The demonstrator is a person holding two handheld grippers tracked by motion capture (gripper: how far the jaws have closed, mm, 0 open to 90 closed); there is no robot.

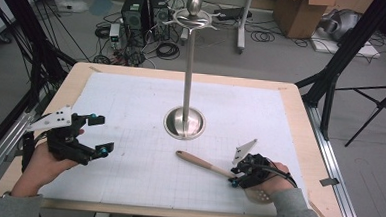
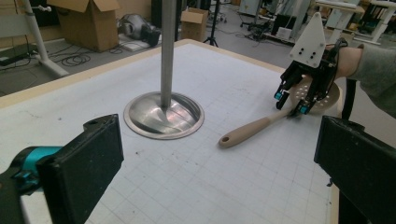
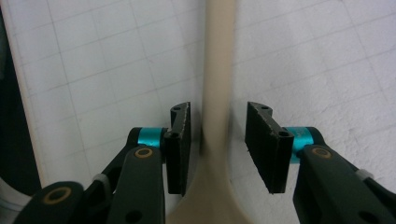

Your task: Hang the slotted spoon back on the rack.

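Jaws of right gripper (image 3: 218, 140) straddled beige slotted spoon's handle (image 3: 217, 70), part-open, not clamped; spoon lay flat near steel stand (image 1: 185, 122). Best: centre, close squarely. Left gripper (image 1: 95, 133) was wide open, empty.

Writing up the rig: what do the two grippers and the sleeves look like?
Both the left gripper and the right gripper are black linkage frames with flat black fingers, teal collars behind them, and a three-cornered plate with dark holes on top. A black cable trails from the right one. Sleeves are grey.
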